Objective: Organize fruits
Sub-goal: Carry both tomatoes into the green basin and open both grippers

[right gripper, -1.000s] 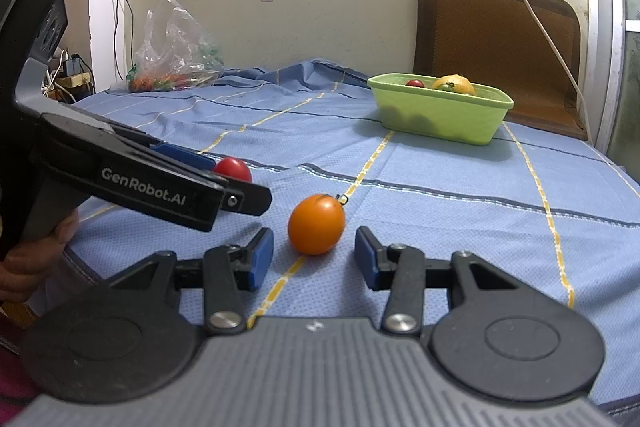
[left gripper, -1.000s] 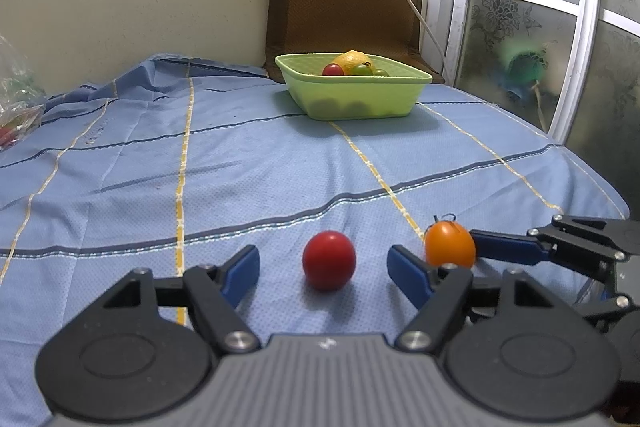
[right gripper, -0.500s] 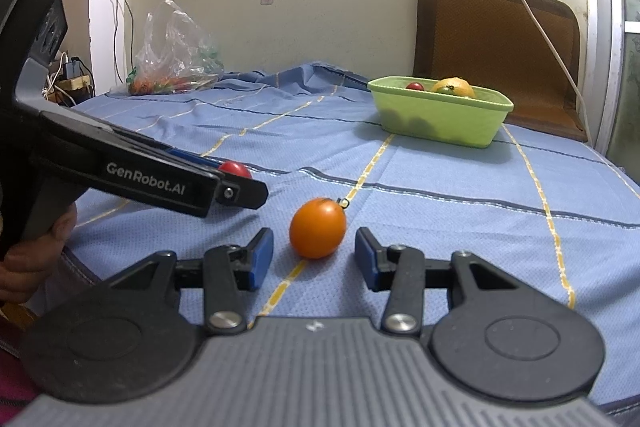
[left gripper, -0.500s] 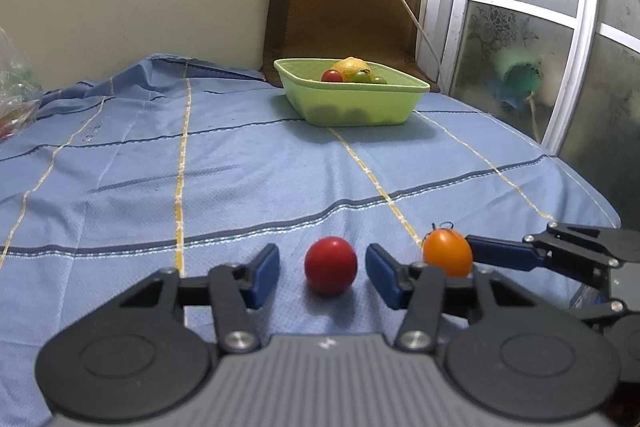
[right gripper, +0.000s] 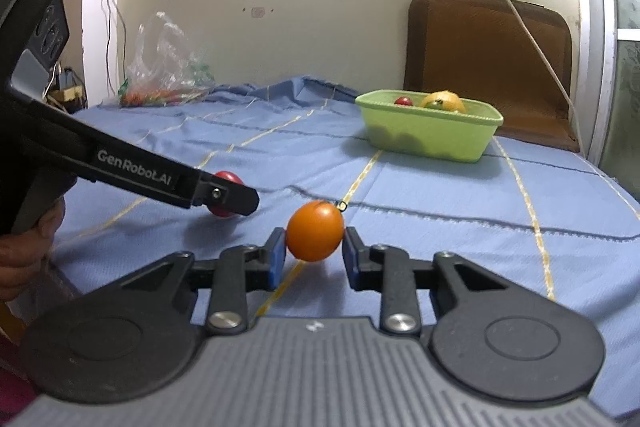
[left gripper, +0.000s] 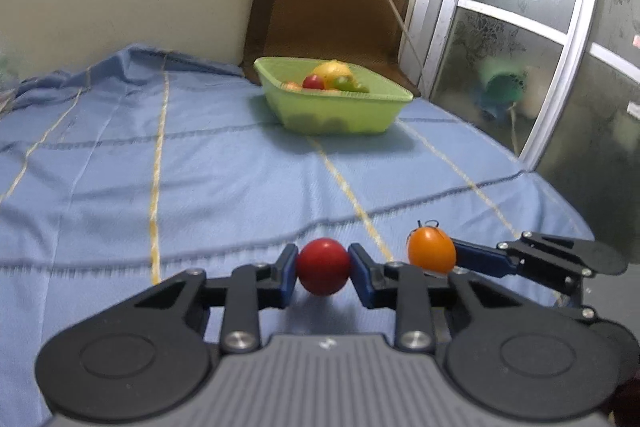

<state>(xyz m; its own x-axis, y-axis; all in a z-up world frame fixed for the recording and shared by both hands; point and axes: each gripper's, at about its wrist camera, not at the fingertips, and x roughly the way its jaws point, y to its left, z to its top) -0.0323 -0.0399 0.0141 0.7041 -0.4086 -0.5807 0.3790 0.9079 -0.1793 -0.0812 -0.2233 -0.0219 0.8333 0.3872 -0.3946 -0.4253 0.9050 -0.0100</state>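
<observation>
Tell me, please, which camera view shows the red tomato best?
The left wrist view: the red tomato sits whole and unobstructed, pinched between the left gripper pads. In the right wrist view, the left gripper's finger hides most of it, leaving only red slivers visible.

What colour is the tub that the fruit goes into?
Light green; the tub shows best in the right wrist view.

We are reading one text only: "GenRobot.AI", in pale letters along the black side of the left gripper (right gripper: 224,193), as the right wrist view is showing it. We are finding nothing else legible on any other surface in either view.
</observation>
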